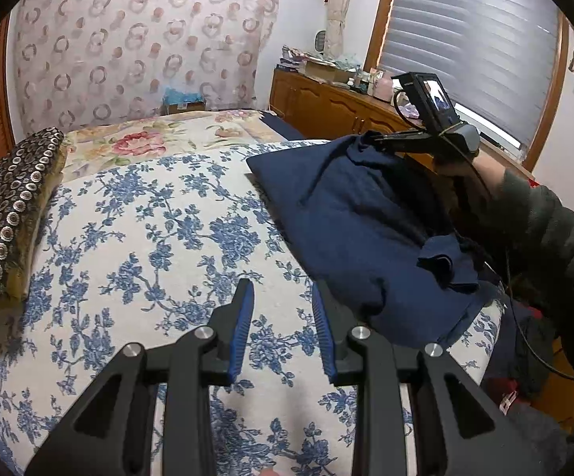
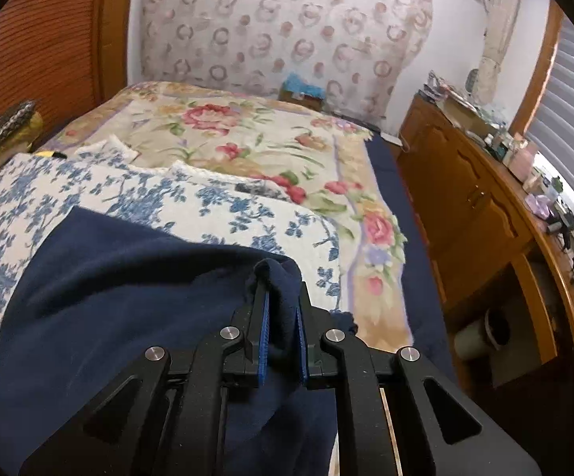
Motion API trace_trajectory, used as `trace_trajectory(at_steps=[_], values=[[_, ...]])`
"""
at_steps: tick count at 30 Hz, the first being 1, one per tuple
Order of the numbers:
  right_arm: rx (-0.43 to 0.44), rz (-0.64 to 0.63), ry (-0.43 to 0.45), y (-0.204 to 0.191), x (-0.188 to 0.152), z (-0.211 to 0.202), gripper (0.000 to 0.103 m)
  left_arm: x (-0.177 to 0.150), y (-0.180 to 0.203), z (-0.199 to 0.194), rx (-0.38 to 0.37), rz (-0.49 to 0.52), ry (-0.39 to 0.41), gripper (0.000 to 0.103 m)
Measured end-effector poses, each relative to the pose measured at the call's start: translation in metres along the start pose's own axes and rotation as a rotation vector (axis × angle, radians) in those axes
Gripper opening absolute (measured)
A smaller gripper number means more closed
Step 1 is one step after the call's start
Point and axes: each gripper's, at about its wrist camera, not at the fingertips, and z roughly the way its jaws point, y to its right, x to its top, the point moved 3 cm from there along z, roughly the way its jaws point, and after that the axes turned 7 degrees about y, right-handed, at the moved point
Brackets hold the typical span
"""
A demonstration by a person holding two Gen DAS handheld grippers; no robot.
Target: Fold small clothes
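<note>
A navy blue garment (image 1: pixel 346 230) lies bunched on the right side of the bed, on the blue-flowered quilt (image 1: pixel 148 230). My right gripper (image 1: pixel 378 139), held by a hand in a dark green sleeve, has lifted one edge of it. In the right wrist view that gripper (image 2: pixel 282 297) is shut on a fold of the navy garment (image 2: pixel 128 285), which drapes down to the left. My left gripper (image 1: pixel 283 289) hovers over the quilt just left of the garment. It is open, with nothing between its blue pads.
A dark cushion with silver rings (image 1: pixel 9 214) lies at the bed's left edge. A rose-patterned blanket (image 2: pixel 247 139) covers the far half of the bed. A cluttered wooden dresser (image 2: pixel 485 206) runs along the right under a window blind (image 1: pixel 469 39).
</note>
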Motion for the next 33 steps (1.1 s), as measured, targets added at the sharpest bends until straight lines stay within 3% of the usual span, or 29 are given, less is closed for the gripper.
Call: trace_trajectory(at_steps=[6,14,19,25,33], values=[[-0.095,0.023,0.018,0.019,0.005,-0.012,0.009,-0.003,0.013,0.007,-0.02,0.02,-0.016,0.028],[0.026,0.078,0.08,0.013,-0.019,-0.08,0.04,-0.01,0.028,0.02,-0.046,0.027,-0.044,0.028],[0.15,0.045,0.073,-0.029,-0.057,-0.119,0.04,-0.017,0.038,0.029,-0.061,0.036,-0.073,0.028],[0.278,0.025,0.031,-0.077,-0.091,-0.137,0.04,-0.023,0.039,0.033,-0.06,0.026,-0.087,0.028],[0.302,0.003,-0.038,-0.103,-0.117,-0.136,0.04,-0.031,0.044,0.037,-0.073,0.024,-0.112,0.029]])
